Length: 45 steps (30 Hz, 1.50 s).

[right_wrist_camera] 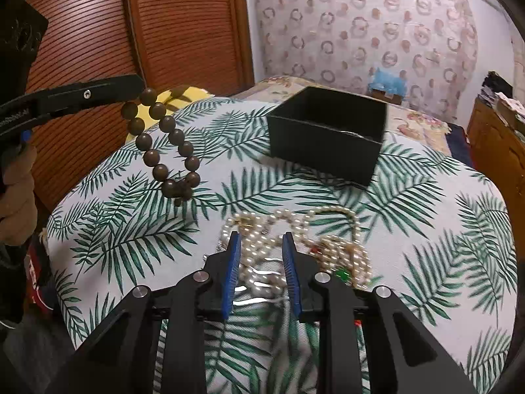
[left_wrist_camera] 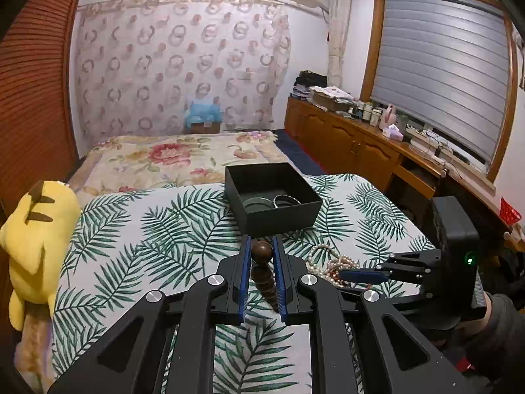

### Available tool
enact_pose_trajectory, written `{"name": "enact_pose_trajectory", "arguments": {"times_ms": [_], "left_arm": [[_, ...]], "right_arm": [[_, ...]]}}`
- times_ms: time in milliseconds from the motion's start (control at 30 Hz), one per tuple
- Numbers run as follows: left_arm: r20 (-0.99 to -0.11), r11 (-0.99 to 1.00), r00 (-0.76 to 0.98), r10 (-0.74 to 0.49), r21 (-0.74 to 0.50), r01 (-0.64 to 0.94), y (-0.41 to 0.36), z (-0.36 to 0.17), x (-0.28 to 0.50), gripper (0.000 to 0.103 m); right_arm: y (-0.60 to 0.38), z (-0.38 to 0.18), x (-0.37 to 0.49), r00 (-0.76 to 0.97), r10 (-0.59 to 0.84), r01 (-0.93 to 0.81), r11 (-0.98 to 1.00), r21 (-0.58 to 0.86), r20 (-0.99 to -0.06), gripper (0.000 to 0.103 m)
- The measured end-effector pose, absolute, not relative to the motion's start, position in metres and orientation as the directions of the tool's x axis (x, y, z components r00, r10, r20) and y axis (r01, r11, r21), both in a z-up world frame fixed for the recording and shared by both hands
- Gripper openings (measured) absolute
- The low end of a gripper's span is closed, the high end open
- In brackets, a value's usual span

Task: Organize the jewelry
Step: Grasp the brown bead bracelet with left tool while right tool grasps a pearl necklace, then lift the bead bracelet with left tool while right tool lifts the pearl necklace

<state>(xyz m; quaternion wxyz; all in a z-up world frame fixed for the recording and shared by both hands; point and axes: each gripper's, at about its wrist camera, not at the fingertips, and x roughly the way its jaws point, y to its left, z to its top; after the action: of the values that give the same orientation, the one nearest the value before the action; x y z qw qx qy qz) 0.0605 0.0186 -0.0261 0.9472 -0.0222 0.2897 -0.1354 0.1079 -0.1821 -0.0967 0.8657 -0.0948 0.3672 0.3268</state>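
My left gripper (left_wrist_camera: pixel 262 241) is shut on a brown wooden bead bracelet (left_wrist_camera: pixel 261 264), which hangs from the fingers above the leaf-print cloth; the right wrist view shows it dangling (right_wrist_camera: pixel 164 146) from the left gripper (right_wrist_camera: pixel 139 88). A black open box (left_wrist_camera: pixel 272 197) stands just beyond, holding a dark round item (left_wrist_camera: pixel 257 203) and a silver bangle (left_wrist_camera: pixel 286 201). My right gripper (right_wrist_camera: pixel 261 239) is open, its fingers either side of a heap of pearl necklaces (right_wrist_camera: pixel 295 246). In the left wrist view it (left_wrist_camera: pixel 343 275) reaches the pearls (left_wrist_camera: pixel 331 262) from the right.
A yellow plush toy (left_wrist_camera: pixel 36 246) lies at the left edge of the leaf-print surface (left_wrist_camera: pixel 131 262). A floral bed (left_wrist_camera: pixel 170 161) lies beyond the box (right_wrist_camera: pixel 328 144). A wooden cabinet (left_wrist_camera: pixel 361 151) with clutter runs along the right wall under the window.
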Motion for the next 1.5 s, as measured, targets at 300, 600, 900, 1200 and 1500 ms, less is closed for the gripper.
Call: {"name": "enact_pose_trajectory", "arguments": {"times_ms": [300,600,900,1200,1500], "left_arm": [[-0.552,0.967,0.794,-0.254,-0.123,0.224,0.027,-0.032,0.060,0.012],[-0.560,0.969,0.791,-0.246,-0.128,0.211,0.033,-0.035,0.067,0.012],[-0.551,0.974,0.803,-0.225,-0.113,0.196,0.038,-0.026,0.077,0.012],[-0.537,0.974,0.813,-0.226,-0.101,0.205,0.033,-0.015,0.084,0.012],[-0.528,0.969,0.815,-0.240,-0.086,0.230,0.023,-0.008,0.096,0.012]], "right_arm": [[-0.171,-0.108,0.115,0.471,0.487,-0.641,0.761,0.094,-0.736,0.021],[-0.174,-0.089,0.115,0.504,0.498,-0.649,0.758,0.070,-0.706,0.008],[-0.186,-0.030,0.120,0.599,0.501,-0.640,0.768,0.003,-0.625,0.008],[-0.191,0.012,0.126,0.653,0.501,-0.634,0.772,-0.049,-0.568,0.008],[-0.194,0.043,0.132,0.691,0.503,-0.623,0.779,-0.074,-0.519,0.008]]}}
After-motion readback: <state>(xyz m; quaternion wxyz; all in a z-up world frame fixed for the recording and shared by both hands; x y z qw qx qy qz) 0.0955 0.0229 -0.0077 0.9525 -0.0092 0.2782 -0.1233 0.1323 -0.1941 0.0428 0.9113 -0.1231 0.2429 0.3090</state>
